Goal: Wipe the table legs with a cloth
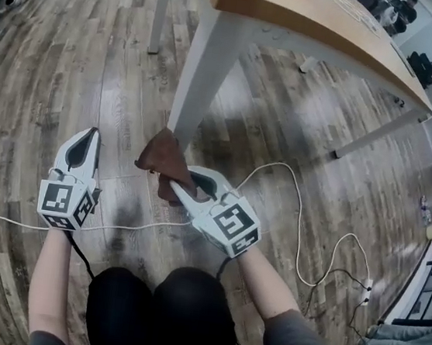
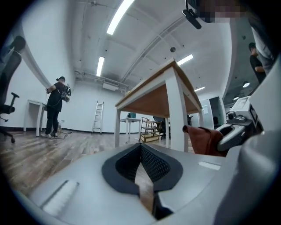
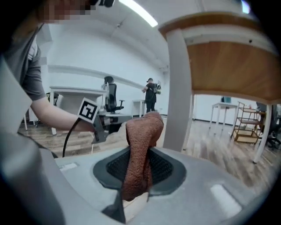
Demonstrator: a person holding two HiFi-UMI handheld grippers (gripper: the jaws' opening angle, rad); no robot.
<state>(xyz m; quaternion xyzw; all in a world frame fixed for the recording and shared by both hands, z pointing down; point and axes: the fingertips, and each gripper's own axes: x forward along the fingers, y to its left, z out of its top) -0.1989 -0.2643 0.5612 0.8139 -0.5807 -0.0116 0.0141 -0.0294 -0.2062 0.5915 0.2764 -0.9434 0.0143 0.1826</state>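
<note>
Head view has the right gripper (image 1: 176,189) clamped on the cloth (image 1: 163,157) at the table leg's (image 1: 201,72) foot, the left gripper (image 1: 89,135) closed and empty; pressing the cloth against the leg likely comes next.

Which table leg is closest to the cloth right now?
The white leg at the near corner, directly ahead of the right claw holding the brown cloth. The back-left leg and far-right leg stand farther off.

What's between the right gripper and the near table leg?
The brown cloth, clamped by the right gripper, lies before the white table leg; head view shows it.
</note>
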